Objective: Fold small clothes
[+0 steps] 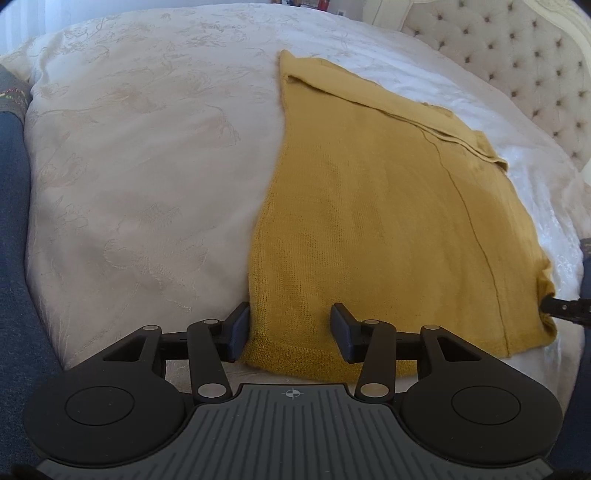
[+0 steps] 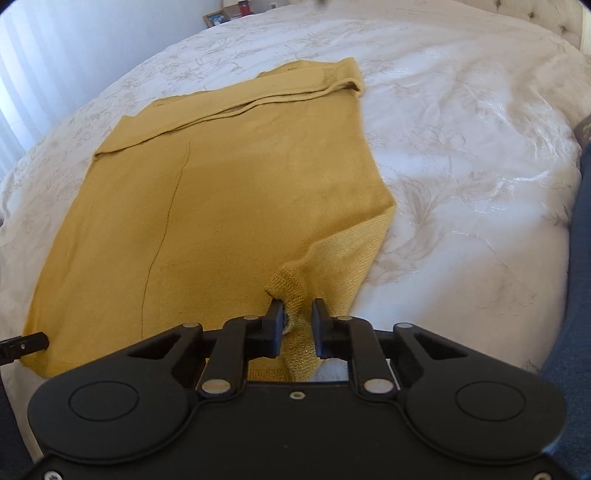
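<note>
Yellow knit sweater (image 1: 369,221) flat on bed (image 1: 147,166), near hem along the bed's near edge, far end folded over in a band toward the headboard (image 1: 517,66). Left gripper (image 1: 290,328) at near-left corner of hem: jaws apart, one pad at the sweater's side edge, the other resting over the knit, nothing pinched. Right gripper (image 2: 298,325) at near-right corner: jaws narrowed on a bunched-up tuck of knit, left pad pressing it, right pad close against the fold; corner lifted and puckered, inside of the fabric showing. Dark seam line running lengthwise down the sweater. Wide bare bedspread left of the sweater in left view, right of it in right view. White embroidered cover, tufted cream headboard, pale curtain (image 2: 44,55) and small picture frame (image 2: 216,17) beyond the bed.
</note>
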Available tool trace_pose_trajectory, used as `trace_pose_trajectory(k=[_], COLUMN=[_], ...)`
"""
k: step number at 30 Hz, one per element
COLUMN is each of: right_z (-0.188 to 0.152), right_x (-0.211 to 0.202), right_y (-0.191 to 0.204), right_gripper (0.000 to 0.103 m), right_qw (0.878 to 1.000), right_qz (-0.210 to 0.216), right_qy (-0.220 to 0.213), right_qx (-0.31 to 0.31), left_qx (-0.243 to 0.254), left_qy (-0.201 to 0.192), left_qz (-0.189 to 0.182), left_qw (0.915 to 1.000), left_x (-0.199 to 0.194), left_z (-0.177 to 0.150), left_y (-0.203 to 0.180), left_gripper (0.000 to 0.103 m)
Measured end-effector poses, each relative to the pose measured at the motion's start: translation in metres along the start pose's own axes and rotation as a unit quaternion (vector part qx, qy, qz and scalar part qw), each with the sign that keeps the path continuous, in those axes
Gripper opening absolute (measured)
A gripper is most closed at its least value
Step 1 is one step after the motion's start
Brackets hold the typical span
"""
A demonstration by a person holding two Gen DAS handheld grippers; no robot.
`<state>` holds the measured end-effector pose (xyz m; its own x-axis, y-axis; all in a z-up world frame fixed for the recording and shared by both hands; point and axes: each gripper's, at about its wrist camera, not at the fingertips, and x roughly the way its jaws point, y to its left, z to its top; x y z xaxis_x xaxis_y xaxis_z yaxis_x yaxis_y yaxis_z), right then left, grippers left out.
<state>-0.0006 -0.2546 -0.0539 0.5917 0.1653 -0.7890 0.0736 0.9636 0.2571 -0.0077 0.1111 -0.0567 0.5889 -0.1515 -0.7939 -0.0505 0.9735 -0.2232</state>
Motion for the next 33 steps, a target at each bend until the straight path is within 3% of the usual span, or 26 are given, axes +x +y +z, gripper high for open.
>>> trace_pose_trajectory(k=[5,10,13,17,19,21,22,23,25,28,33], right_z=[-0.001,-0.001,-0.001,-0.001,0.0,0.002,0.005,0.007,0.011,0.016,0.012], right_x=[-0.007,-0.011,-0.019,-0.03,-0.031,-0.029,-0.028,-0.026,-0.025,-0.02,-0.002], right_y=[-0.014,-0.028,-0.038,-0.053,-0.057,-0.056,-0.053,-0.051,-0.04,-0.017,0.023], right_gripper=[0.022,0.021,0.012,0.013,0.024,0.026,0.034,0.051,0.063,0.063,0.064], right_qw=[0.999,0.996,0.994,0.99,0.991,0.991,0.991,0.991,0.993,0.997,0.999], right_qz=[0.003,0.008,0.002,-0.019,0.003,0.019,0.028,0.034,0.038,0.042,0.01], right_qy=[0.005,0.004,-0.007,-0.009,-0.004,-0.007,-0.006,-0.008,-0.019,-0.026,-0.009], right_qx=[0.046,0.085,0.113,0.138,0.135,0.132,0.128,0.126,0.113,0.065,-0.038], left_qx=[-0.014,-0.009,-0.029,-0.052,-0.046,-0.037,-0.034,-0.033,-0.036,-0.034,-0.011], left_qy=[-0.014,-0.015,-0.013,-0.004,0.0,0.002,0.003,0.004,0.005,0.007,0.011], left_qz=[0.028,0.014,0.005,-0.006,-0.005,-0.001,0.0,0.001,0.001,0.002,0.008], left_qw=[0.9994,0.9998,0.9995,0.9986,0.9989,0.9993,0.9994,0.9994,0.9993,0.9994,0.9998], left_x=[0.001,0.001,-0.001,-0.001,0.002,0.004,0.005,0.006,0.006,0.008,0.013], left_z=[-0.004,-0.001,0.002,0.002,0.002,0.001,0.002,0.002,0.002,0.002,0.004], left_y=[0.0,-0.001,0.005,0.012,0.012,0.009,0.009,0.008,0.009,0.008,0.002], left_gripper=[0.026,0.006,0.006,0.006,0.006,0.006,0.006,0.006,0.007,0.008,0.009])
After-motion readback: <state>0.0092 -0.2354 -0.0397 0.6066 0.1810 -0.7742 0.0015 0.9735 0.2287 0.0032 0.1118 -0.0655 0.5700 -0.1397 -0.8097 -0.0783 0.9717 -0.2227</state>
